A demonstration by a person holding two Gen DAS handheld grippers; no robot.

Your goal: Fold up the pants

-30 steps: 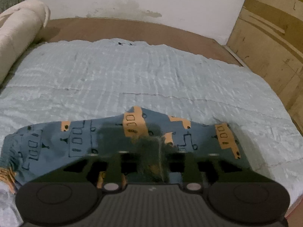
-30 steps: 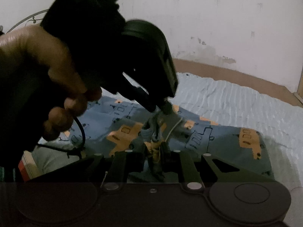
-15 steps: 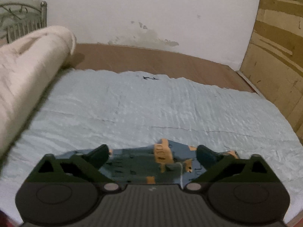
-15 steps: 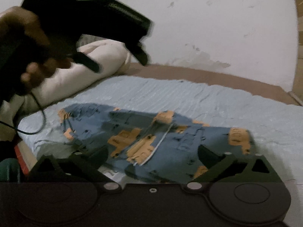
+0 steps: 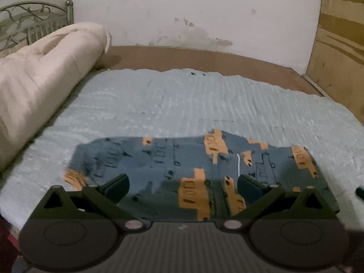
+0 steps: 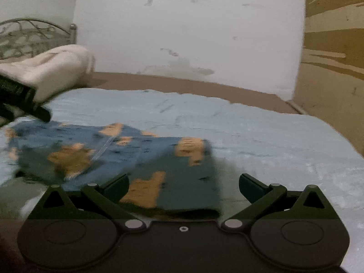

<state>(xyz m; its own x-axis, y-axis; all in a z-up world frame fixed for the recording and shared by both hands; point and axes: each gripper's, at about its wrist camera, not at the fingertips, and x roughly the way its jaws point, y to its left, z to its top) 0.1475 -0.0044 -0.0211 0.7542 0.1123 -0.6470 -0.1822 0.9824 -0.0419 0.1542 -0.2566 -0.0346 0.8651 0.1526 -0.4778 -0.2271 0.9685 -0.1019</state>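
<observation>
Left wrist view shows the left gripper [image 5: 183, 187] with its jaws spread wide, holding nothing; both fingertips hang over the near part of the pants [image 5: 195, 166] without a visible grip on the cloth. The pants are blue-grey with an orange vehicle print and a thin white drawstring, and they lie folded and flat on the pale blue bedcover [image 5: 182, 102], close to its near edge and slightly toward its right side. A tip of the other tool peeks in at the right edge of this view.

From the right wrist view, the right gripper [image 6: 183, 187] is likewise spread wide and empty. Its left fingertip sits over the near right corner of the pants [image 6: 141, 159], while its right fingertip is over bare bedcover [image 6: 261, 132] beside the garment; whether either touches the fabric cannot be told. The left gripper appears as a dark blurred shape at the left edge, above the far left end of the pants.

A rolled cream blanket [image 5: 43, 68] lies along the left edge of the bedcover, with a metal headboard [image 5: 34, 20] behind it. No readable writing or label shows anywhere.
</observation>
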